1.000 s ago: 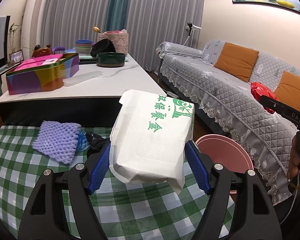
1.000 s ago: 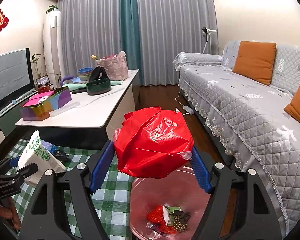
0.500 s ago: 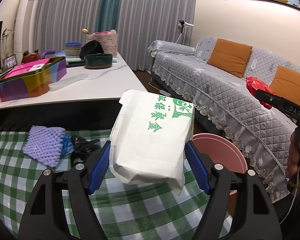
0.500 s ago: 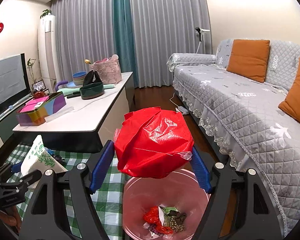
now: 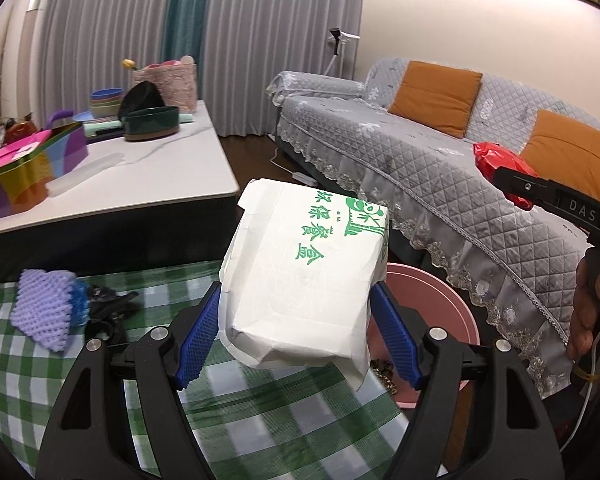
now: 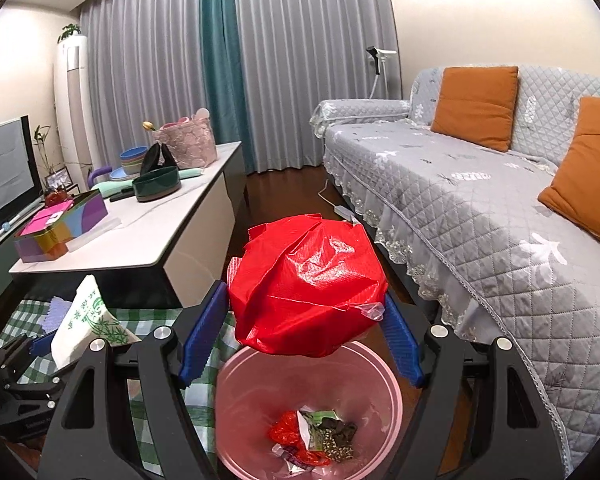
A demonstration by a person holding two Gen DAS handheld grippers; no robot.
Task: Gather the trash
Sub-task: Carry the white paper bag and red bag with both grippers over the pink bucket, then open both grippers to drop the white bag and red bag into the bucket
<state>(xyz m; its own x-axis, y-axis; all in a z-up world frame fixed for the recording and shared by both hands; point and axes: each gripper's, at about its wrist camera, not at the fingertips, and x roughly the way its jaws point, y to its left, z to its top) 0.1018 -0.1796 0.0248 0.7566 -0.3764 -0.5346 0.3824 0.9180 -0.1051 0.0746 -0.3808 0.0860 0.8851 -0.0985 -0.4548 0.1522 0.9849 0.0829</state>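
My left gripper (image 5: 296, 330) is shut on a white paper box with green print (image 5: 304, 280), held above the green checked tablecloth (image 5: 260, 420). The box also shows in the right wrist view (image 6: 88, 320). My right gripper (image 6: 302, 338) is shut on a crumpled red plastic bag (image 6: 304, 284), held right over the pink trash bin (image 6: 380, 392), which holds several scraps. In the left wrist view the bin's rim (image 5: 440, 292) lies right of the box, and the red bag (image 5: 496, 164) is at the far right.
A purple foam net (image 5: 44, 312) and a black crumpled item (image 5: 108, 300) lie on the tablecloth. A white coffee table (image 5: 140, 176) with a colourful tin (image 5: 24, 172) and bowls stands behind. A grey sofa (image 6: 480, 208) runs along the right.
The left gripper with the white box has moved right, closer to the bin. The right gripper with the red bag has come over the bin's mouth. Both grips are unchanged.
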